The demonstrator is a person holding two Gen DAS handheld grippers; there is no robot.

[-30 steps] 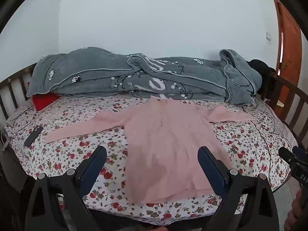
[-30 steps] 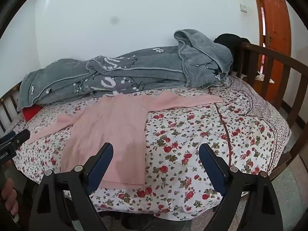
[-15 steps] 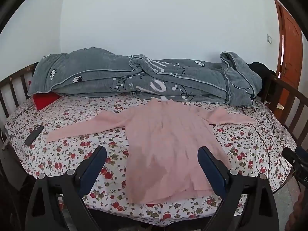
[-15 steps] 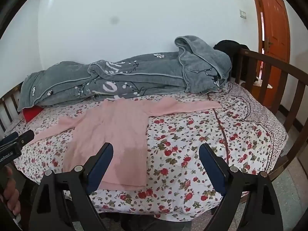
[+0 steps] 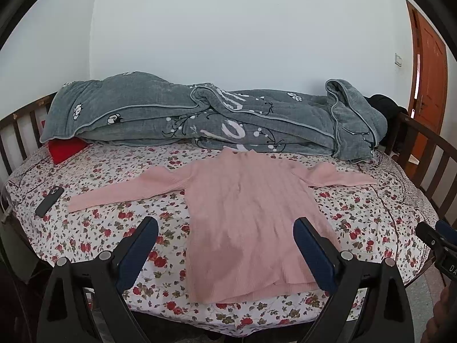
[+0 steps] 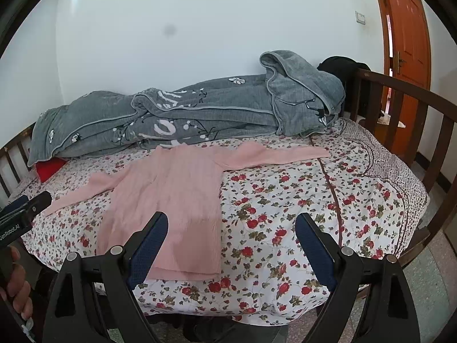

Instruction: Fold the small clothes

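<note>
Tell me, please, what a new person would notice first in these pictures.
First the pink sweater, spread flat with both sleeves out on the flowered bed sheet. Behind it a gray blanket lies bunched along the wall. Both claws, left and right, are open, touching nothing.

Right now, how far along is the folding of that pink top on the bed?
Done: the pink sweater lies spread flat on the floral bedsheet, both sleeves stretched out. In hand: nothing; the left gripper and right gripper are both open, short of the cloth. Left: every fold, as no sleeve or hem is turned in. The gray blanket sits bunched behind.
</note>
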